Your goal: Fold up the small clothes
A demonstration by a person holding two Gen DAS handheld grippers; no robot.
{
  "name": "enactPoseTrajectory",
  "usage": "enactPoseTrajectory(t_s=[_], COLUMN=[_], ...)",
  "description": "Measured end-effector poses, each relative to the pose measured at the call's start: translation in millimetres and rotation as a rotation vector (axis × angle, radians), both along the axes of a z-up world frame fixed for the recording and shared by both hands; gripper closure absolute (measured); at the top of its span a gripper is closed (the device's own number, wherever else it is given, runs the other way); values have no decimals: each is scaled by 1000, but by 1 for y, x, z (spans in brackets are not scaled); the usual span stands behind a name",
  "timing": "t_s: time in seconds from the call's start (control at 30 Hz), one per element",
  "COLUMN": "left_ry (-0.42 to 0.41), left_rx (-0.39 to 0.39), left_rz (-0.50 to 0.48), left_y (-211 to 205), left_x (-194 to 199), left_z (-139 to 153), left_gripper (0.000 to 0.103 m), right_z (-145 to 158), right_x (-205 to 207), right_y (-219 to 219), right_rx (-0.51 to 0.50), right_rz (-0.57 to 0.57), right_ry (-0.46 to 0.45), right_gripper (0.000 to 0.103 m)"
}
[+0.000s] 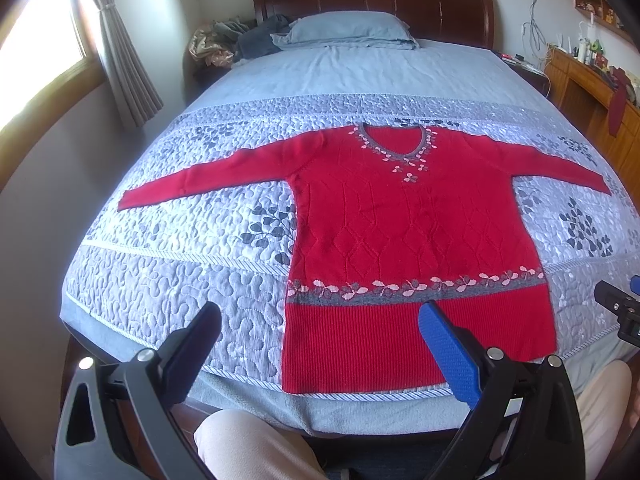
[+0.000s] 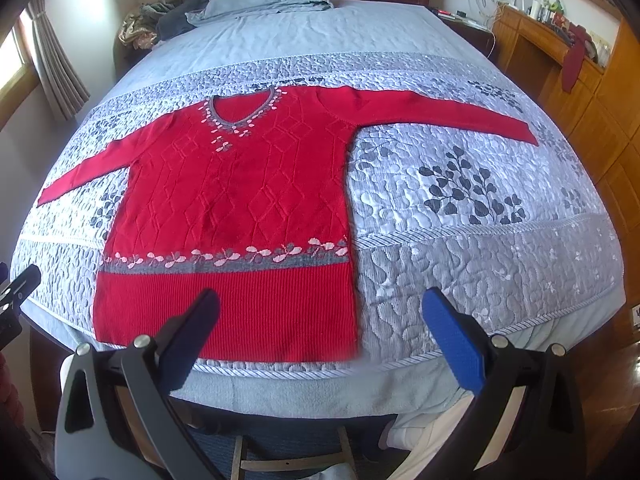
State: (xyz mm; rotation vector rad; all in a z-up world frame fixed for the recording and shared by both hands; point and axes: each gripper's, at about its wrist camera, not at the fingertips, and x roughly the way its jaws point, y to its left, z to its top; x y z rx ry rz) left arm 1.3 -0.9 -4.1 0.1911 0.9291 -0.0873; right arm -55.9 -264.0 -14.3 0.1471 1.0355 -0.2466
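Lengthwise, red sweater [image 1: 404, 232] lies flat, neckline toward pillow [image 1: 348, 30], sleeves outspread.

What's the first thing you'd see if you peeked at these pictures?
The big red sweater jumps out first, spread flat on the grey quilt with both sleeves stretched wide and a band of pink flowers near its hem. Next come the two open tongs at the foot of the bed, left and right, holding nothing. A blue pillow sits by the headboard.
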Motion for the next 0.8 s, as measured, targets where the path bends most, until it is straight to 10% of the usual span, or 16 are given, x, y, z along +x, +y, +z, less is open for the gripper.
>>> enactPoseTrajectory(t_s=[0.8], left_ry=[14], left_rx=[-27], left_rz=[-3], left_y=[-2], left_x=[7], left_z=[-5], left_gripper=[4], right_z=[-7], right_x=[7], right_y=[-2], right_rx=[10], right_rz=[1], right_ry=[14], right_gripper=[3])
